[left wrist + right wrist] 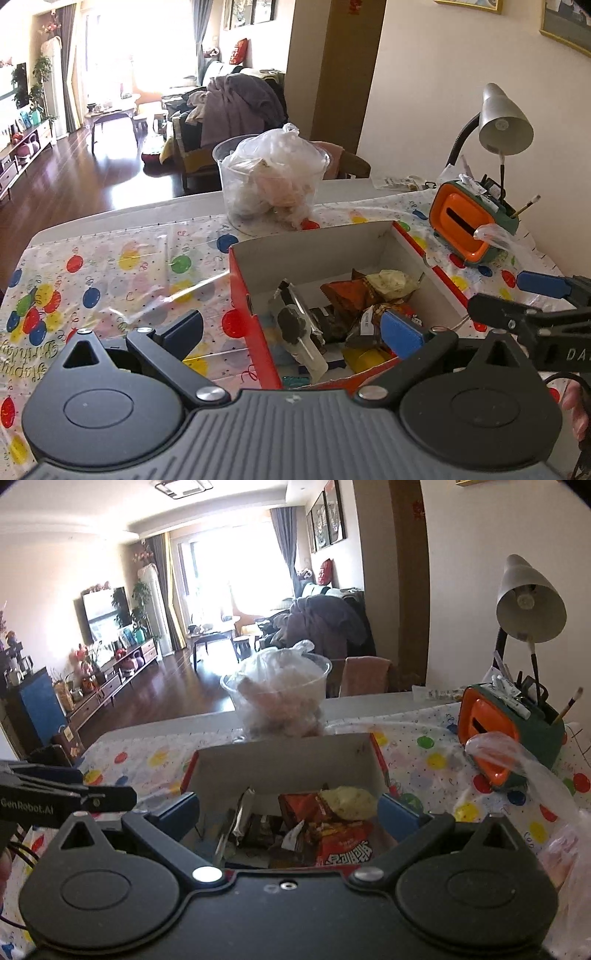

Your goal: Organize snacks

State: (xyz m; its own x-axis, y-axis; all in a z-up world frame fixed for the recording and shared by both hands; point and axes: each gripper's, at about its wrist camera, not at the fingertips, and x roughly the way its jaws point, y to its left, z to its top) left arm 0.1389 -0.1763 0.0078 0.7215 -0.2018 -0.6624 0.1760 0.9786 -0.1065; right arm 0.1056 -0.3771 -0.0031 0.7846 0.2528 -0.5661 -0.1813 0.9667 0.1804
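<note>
Snacks (pixel 325 823) lie heaped in the red box (pixel 258 332) with pale inner walls, which sits on your balloon-print cloth (pixel 110 273) at the near middle of the table. You can see a red-brown crinkled pack (pixel 347 295), a pale yellow wrapper (pixel 393 282) against the far right of the pile, a clear sleeve with a dark piece inside (pixel 295 328) on the left, and a red bag with white lettering (pixel 347 849) nearest you (other wrappers under them are too jumbled to tell apart). Your left gripper (pixel 291 328) hangs spread wide, one finger outside the box's left wall and one inside over the snacks, holding nothing. Your right gripper (pixel 288 812) is spread wide too, above the box's near edge. Beyond the box stands a clear tub (pixel 273 184) lined with a bag; far right are an orange holder (pixel 465 225) and a lamp (pixel 504 122).
</note>
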